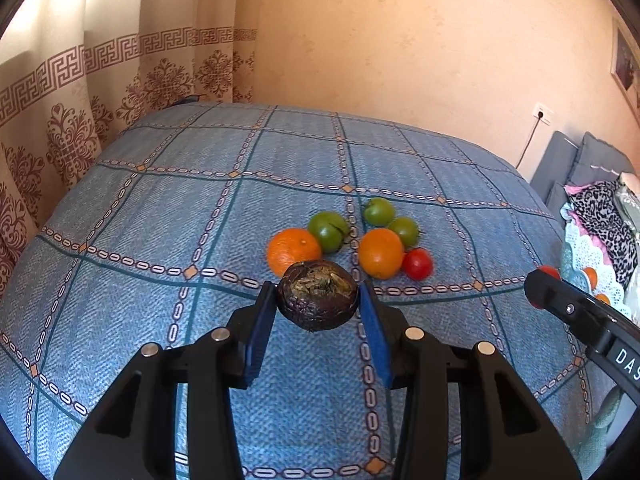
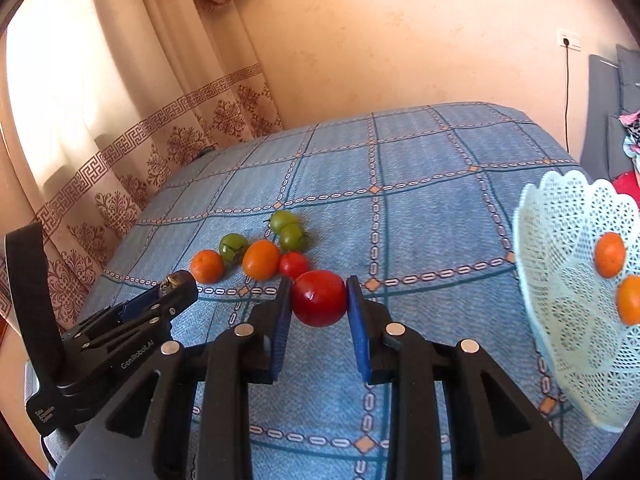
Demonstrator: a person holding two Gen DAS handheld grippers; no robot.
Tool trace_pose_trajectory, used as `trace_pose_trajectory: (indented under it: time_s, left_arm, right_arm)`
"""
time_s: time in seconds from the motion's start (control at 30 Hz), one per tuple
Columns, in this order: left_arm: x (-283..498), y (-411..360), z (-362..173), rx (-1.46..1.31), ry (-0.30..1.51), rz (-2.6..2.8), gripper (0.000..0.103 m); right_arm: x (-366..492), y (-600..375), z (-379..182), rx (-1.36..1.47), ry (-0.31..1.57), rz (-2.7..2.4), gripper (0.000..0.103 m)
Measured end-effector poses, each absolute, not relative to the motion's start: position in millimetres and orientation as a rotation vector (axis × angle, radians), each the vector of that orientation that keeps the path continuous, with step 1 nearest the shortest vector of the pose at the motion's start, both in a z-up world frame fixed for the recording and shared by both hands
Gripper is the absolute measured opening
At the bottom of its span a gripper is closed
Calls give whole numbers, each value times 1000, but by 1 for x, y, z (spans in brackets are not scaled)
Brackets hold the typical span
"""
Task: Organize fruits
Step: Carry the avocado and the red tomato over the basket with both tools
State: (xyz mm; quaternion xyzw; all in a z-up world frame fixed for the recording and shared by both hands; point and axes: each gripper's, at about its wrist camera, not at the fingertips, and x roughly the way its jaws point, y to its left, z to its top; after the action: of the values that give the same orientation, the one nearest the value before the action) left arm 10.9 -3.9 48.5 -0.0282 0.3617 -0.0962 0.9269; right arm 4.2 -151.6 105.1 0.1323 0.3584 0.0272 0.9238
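Left wrist view: the left gripper (image 1: 318, 306) squeezes a dark wrinkly fruit (image 1: 317, 300) between its blue pads, holding it above the blue checked bed (image 1: 160, 208). The fruit is nearly round, a bit wider side to side, and its rough open end faces the camera. Right wrist view: the right gripper (image 2: 319, 300) pinches a round red tomato (image 2: 319, 298). A white lacy basket (image 2: 560, 300) with two oranges sits by the bed's right edge.

Dark wrinkled fruit (image 1: 317, 300) clamped aloft, red tomato (image 2: 319, 298) likewise, six fruits (image 1: 380, 253) clustered on cloth, two oranges (image 2: 609, 255) in basket
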Motion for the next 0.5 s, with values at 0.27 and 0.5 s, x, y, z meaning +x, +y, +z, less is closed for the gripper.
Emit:
trace_pose_trajectory:
  time_s: [0.27, 0.5]
  left_arm:
    - [-1, -21, 63, -49, 729, -255, 43]
    - [-10, -44, 77, -33, 720, -309, 43]
  right_arm:
    - [-22, -170, 116, 278, 686, 27, 28]
    - [-44, -196, 122, 307, 649, -14, 28]
